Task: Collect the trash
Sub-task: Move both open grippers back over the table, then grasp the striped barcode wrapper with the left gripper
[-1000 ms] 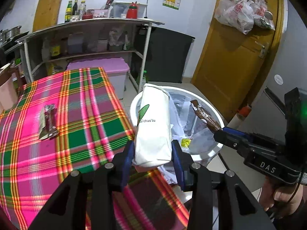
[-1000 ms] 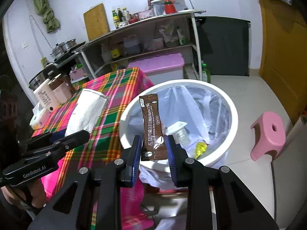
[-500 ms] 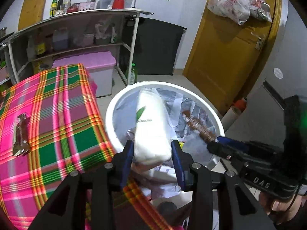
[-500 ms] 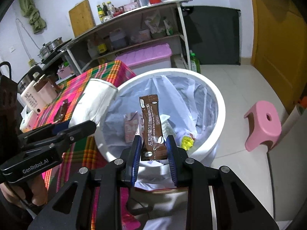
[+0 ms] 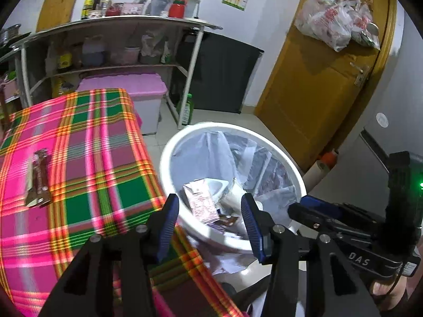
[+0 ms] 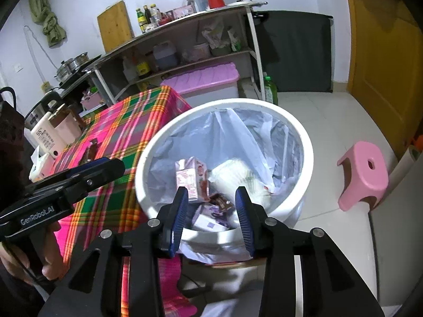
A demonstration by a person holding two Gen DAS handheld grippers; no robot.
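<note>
Both grippers hang over the near rim of the white bin point(image 6: 308, 155), which stands on the floor just right of the worktop point(image 5: 87, 158) with its pink and green plaid cloth; that spot over the mouth is evidently chosen so whatever leaves the jaws lands inside the liner and not on the tiles. The left gripper point(image 5: 208, 222) is opening, and nothing lies between its blue pads; the bin's contents simply show through the gap. The right gripper point(image 6: 212, 212) is also opening with no object between its jaws, pointing down into the same bin from slightly farther right. Inside the pale plastic liner point(image 6: 238, 134) lie the collected pieces: a pink carton point(image 6: 190, 177) toward the left, a blurred white packet point(image 6: 238, 177) beside it on the right, and a small brown sachet point(image 6: 221, 201) at the near side. Both grippers tilt downward, which suits a drop and keeps the cameras looking into the bin. One brown wrapper point(image 5: 38, 178) is not yet collected; it lies flat on the worktop's left part, well apart from the bin, and looks like the next likely target. A pink stool point(image 6: 363, 174) stands on the floor to the right, clear of the work.
</note>
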